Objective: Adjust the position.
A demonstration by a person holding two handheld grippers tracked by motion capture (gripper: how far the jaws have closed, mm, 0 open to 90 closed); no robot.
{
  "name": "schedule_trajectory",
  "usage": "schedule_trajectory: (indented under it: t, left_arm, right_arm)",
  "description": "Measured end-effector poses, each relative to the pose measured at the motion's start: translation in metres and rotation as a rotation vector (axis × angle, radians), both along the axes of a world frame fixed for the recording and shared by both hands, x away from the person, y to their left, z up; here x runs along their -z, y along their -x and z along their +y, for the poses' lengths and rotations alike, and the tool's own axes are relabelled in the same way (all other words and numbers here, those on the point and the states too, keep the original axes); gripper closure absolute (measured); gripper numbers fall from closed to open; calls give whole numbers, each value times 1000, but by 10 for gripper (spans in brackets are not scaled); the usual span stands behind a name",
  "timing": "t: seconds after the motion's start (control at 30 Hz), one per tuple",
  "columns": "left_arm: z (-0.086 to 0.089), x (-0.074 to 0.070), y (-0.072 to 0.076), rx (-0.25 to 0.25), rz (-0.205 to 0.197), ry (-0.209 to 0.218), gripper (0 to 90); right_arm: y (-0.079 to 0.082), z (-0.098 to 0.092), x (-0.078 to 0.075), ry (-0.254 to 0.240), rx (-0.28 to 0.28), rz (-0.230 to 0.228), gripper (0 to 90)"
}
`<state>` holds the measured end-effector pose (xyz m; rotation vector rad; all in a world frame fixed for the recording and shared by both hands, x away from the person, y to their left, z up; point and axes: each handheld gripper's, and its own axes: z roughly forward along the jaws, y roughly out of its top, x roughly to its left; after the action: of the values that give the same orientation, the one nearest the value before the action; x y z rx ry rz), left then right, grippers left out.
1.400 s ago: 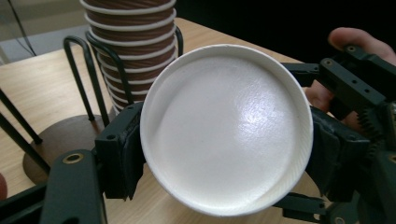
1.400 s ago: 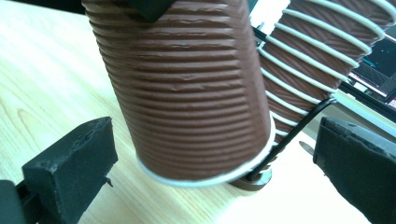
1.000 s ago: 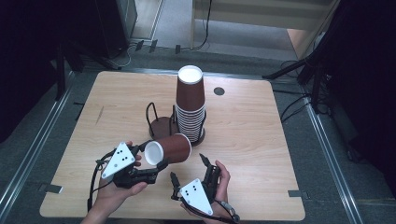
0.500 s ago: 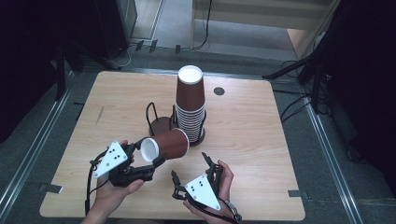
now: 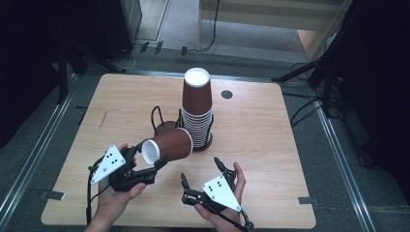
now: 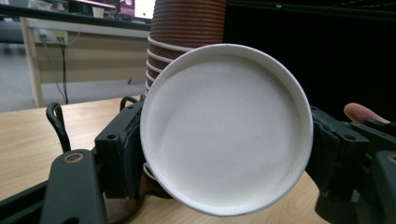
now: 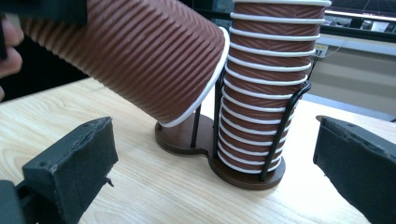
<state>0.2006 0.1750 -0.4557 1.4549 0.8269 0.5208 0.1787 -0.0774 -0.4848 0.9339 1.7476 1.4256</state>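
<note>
**Cup held sideways at the holder; right gripper standing by**

The table (image 5: 270, 145) carries all items. At its centre stands the cup stack (image 5: 197, 108), upside-down brown ribbed paper cups seated in one ring of the black wire holder (image 5: 164, 126). The holder's second ring lies at 9 o'clock from the stack, on the same dark wooden base.

The single cup (image 5: 168, 145) lies tipped on its side at 7 o'clock from the stack, clear of the tabletop. Its white bottom disc faces you; its rimmed mouth points toward the stack. In the right gripper view, the cup's rim sits just beside the stack's rims, above the holder's base; contact cannot be confirmed.

Your left gripper (image 5: 153, 165) pinches this cup. In the left gripper view, both black jaws press on opposite sides of the cup near its bottom end.

Your right gripper (image 5: 200, 175) rests at 6 o'clock from the stack, low over the table. Its jaws stand spread wide apart with nothing between them, pointing toward the holder.
</note>
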Motion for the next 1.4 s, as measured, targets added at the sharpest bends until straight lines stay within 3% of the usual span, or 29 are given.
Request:
schedule_trajectory:
  t: [0.1, 0.17, 0.3, 0.47, 0.53, 0.57, 0.77, 0.83, 0.87, 0.9, 0.93, 1.0, 1.03, 1.07, 1.1, 1.33, 1.4]
  left_arm:
    - [-1, 1, 0, 8, -18, 12, 246]
    - [-3, 1, 1, 13, -22, 10, 246]
    - [-7, 3, 2, 13, -28, 20, 246]
    - [-9, 4, 3, 17, -42, 33, 245]
    - [-10, 4, 3, 26, -58, 47, 245]
    - [-10, 4, 3, 26, -58, 47, 246]
    - [-10, 5, 5, 38, -82, 55, 245]
    - [-11, 6, 5, 36, -88, 59, 245]
    - [-12, 6, 5, 34, -91, 55, 245]
    - [-13, 7, 5, 37, -98, 56, 246]
    - [-13, 7, 5, 37, -98, 56, 245]
    - [-14, 8, 5, 37, -101, 55, 245]
    - [-14, 8, 4, 43, -102, 61, 246]
    - [-14, 8, 4, 43, -102, 61, 246]
    - [-14, 9, 4, 49, -104, 70, 246]
    - [-16, 14, 3, 51, -124, 82, 246]
    - [-18, 15, 3, 57, -124, 93, 246]
  right_arm:
    - [1, 0, -6, -64, -5, 40, 0]
    - [2, 0, -7, -80, -1, 49, 0]
    - [1, 1, -12, -174, 14, 94, 0]
    - [3, 7, -20, -203, 47, 109, 0]
    - [2, 8, -24, -202, 114, 114, 0]
    - [2, 8, -24, -202, 114, 114, 0]
    - [2, 6, -31, -269, 154, 142, 0]
    - [2, 6, -32, -284, 201, 159, 0]
    - [2, 6, -32, -305, 210, 166, 0]
    - [2, 4, -34, -375, 221, 190, 0]
    - [2, 4, -34, -375, 221, 190, 0]
    - [4, 4, -36, -441, 231, 205, 0]
    - [5, 4, -37, -500, 235, 222, 0]
    - [5, 4, -37, -500, 235, 222, 0]
    - [5, 4, -38, -549, 239, 240, 0]
    - [6, 6, -38, -646, 308, 306, 0]
    - [7, 7, -38, -706, 313, 343, 0]
